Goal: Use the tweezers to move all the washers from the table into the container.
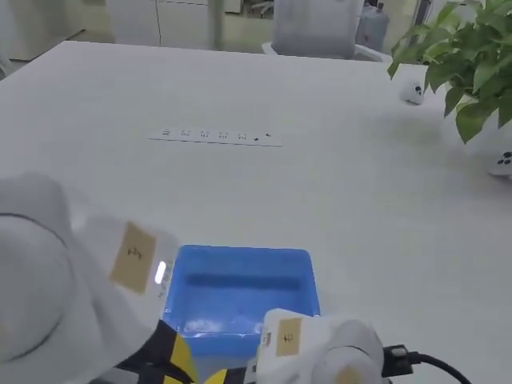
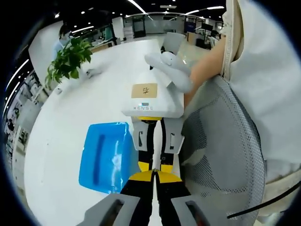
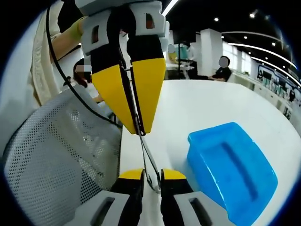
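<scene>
Holding tweezers at the table's near edge.
Left gripper clamps them; right gripper's jaws flank their end, grip unclear. Head view: container at 6 o'clock, open table beyond.

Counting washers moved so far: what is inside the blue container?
The blue container has a bare blue floor with a long groove where it can be seen. Its near edge is covered by a gripper, so anything there is hidden.

**Clearance: crowded near edge**

I see open table beyond the blue container, with a socket strip mid-table and a plant far right. Near edge: mesh chair close in, left gripper clamped on tweezers directly ahead of the right gripper
</scene>
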The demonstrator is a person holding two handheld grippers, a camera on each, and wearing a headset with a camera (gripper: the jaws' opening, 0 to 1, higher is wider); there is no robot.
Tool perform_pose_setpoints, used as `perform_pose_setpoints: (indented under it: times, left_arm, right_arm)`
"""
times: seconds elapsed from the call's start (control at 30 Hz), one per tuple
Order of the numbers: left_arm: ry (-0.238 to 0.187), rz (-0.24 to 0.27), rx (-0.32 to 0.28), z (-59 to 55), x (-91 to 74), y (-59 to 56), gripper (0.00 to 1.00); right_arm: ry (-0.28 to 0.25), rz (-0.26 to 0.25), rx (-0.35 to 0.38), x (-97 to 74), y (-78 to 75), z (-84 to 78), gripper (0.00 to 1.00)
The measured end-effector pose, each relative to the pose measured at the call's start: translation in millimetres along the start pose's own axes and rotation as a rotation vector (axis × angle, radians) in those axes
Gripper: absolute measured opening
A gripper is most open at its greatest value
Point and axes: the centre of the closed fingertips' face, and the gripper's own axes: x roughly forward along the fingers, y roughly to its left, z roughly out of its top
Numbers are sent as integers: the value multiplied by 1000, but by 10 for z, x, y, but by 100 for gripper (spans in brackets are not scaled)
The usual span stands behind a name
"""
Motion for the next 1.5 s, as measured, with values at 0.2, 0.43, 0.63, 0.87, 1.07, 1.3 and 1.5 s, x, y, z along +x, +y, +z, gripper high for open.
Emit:
perform_pose_setpoints:
  times: [0.2, 0.43, 0.63, 0.87, 1.07, 1.3, 1.5]
  left_arm:
    - [-14, -26, -1, 4, 4, -3, 0]
    - [-167, 59, -142, 69, 78, 79, 2]
    - [-440, 190, -475, 7, -99, 22, 48]
    - [-697, 563, -754, -316, -587, 187, 72]
    - [-847, 847, -880, -507, -929, 318, 81]
    - [-832, 1074, -832, -692, -1120, 475, 95]
    - [-731, 1013, -821, -741, -915, 467, 99]
  right_arm:
    - [-63, 33, 29, -79, 21, 202, 14]
    - [2, 26, -27, -51, 5, 135, 4]
    - [-23, 5, 93, -71, -79, 130, 3]
    - [-51, -10, 210, -96, -169, 122, 3]
    - [-83, -4, 288, -102, -169, 130, 3]
    - [-190, -5, 463, -321, -247, 233, 3]
    - [-288, -70, 573, -660, -435, 303, 3]
